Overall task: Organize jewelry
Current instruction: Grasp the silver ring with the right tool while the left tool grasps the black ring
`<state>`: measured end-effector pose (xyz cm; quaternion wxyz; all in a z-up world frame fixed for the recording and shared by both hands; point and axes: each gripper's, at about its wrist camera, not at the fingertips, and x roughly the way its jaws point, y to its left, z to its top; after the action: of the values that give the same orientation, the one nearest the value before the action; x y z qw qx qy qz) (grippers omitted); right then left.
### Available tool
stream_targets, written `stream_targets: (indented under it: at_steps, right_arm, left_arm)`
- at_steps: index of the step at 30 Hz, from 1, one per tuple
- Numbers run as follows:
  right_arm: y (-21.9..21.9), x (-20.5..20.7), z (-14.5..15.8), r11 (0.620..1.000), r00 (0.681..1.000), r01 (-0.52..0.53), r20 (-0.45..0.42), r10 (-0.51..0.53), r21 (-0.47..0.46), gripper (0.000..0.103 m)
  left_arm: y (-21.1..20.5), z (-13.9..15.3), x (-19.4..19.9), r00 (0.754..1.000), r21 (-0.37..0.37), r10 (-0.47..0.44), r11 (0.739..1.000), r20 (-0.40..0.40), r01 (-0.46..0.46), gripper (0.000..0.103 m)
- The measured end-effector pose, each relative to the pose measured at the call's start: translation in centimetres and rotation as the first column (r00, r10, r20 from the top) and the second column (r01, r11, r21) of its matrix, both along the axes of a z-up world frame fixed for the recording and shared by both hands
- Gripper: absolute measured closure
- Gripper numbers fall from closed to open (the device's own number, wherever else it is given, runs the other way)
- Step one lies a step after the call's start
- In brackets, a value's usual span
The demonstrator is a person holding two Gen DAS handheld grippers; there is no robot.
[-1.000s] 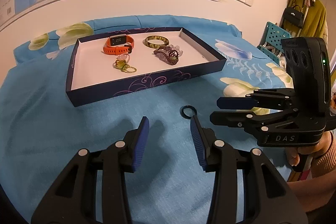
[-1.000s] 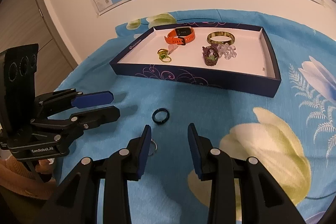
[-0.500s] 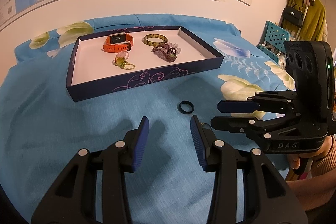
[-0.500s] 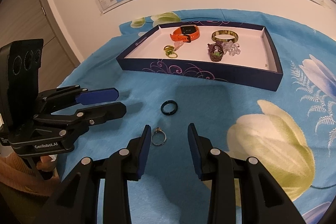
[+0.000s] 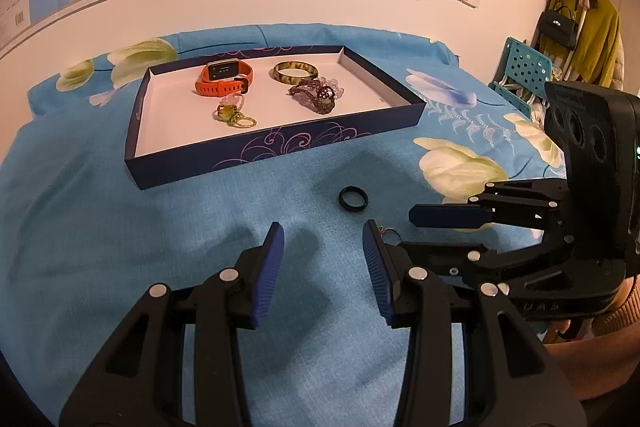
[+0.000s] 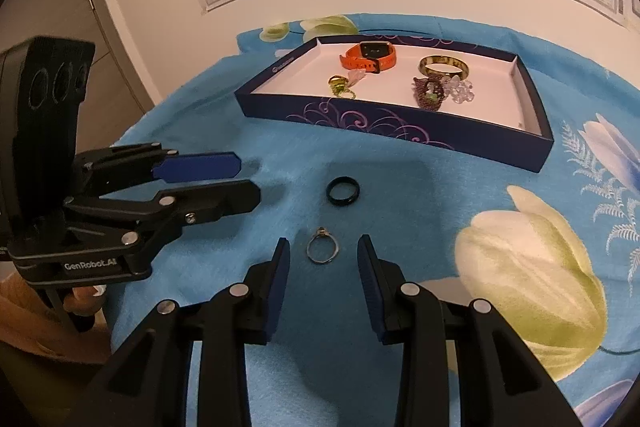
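Lying flat on the blue floral cloth (image 6: 400, 195), the silver ring (image 6: 322, 250) sits just ahead of the right gripper (image 6: 323, 261), between its two blue pads, its small setting turned toward the tray (image 6: 400, 125). Those jaws stand wide and hold nothing. Just beyond it the black ring (image 6: 343, 190) also lies flat, well short of the tray's near wall. In the left wrist view the left gripper (image 5: 323, 249) is likewise spread wide and empty, hovering over bare cloth with the black ring (image 5: 352, 198) ahead and to its right; only a sliver of the silver ring (image 5: 390, 234) shows past the right-hand finger, the rest hidden behind it. The navy tray's long axis runs left to right across both views, and inside it rest an orange smartwatch (image 6: 369, 57), a green bangle (image 6: 443, 66), a brown woven bracelet (image 6: 430, 93) touching a clear beaded piece (image 6: 460, 90), and small yellow-green rings (image 6: 340, 86) whose number is hard to make out. Each gripper appears in the other's view, seen side-on.
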<state>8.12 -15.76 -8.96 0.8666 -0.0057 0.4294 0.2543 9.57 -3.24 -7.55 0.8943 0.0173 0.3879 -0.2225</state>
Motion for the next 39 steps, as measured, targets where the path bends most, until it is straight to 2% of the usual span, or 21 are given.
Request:
stream_targets:
  at_steps: [5,12,17,19,27,29,31,37,39]
  right_arm:
    - [0.8,-0.1,-0.2,0.999,1.0,-0.012,0.01,0.013,-0.036,0.07]
    - [1.1,0.0,-0.3,0.995,0.999,0.002,0.036,0.002,-0.099,0.088]
    - [0.7,0.0,-0.3,0.996,0.999,0.007,0.039,-0.004,-0.093,0.094]
    - [0.4,0.2,-0.3,0.997,1.0,0.009,0.029,-0.007,-0.08,0.1]
    - [-0.6,0.6,-0.1,0.999,1.0,0.029,0.005,-0.029,-0.042,0.099]
    - [-0.7,0.5,0.1,1.0,1.0,0.014,-0.005,-0.014,-0.008,0.095]
    - [-0.1,0.4,0.2,1.0,1.0,0.0,0.013,0.0,-0.031,0.081]
    - [1.6,0.5,-0.2,0.994,0.999,-0.028,0.034,0.032,-0.105,0.081]
    - [1.6,0.5,-0.3,0.993,0.998,-0.028,0.044,0.033,-0.119,0.087]
  left_arm:
    - [-0.1,-0.2,0.3,1.0,0.006,0.003,1.0,-0.004,-0.003,0.062]
    - [-0.3,-0.4,0.9,1.0,0.013,0.004,1.0,-0.01,-0.004,0.062]
    - [-0.6,-0.6,1.2,1.0,0.019,-0.004,1.0,-0.012,0.004,0.062]
    - [-0.9,-0.6,1.4,1.0,0.02,-0.01,1.0,-0.013,0.011,0.062]
    - [-2.2,-0.7,2.1,0.999,0.047,-0.036,0.998,-0.007,0.036,0.063]
    - [-2.0,-0.6,2.3,0.999,0.044,-0.031,0.999,-0.008,0.032,0.064]
    - [-1.7,-0.5,2.4,1.0,0.039,-0.021,0.999,-0.006,0.021,0.064]
    - [-1.6,-0.5,2.8,1.0,0.047,-0.014,0.999,-0.007,0.014,0.064]
    - [-1.8,-0.6,2.9,1.0,0.051,-0.021,0.998,-0.008,0.022,0.064]
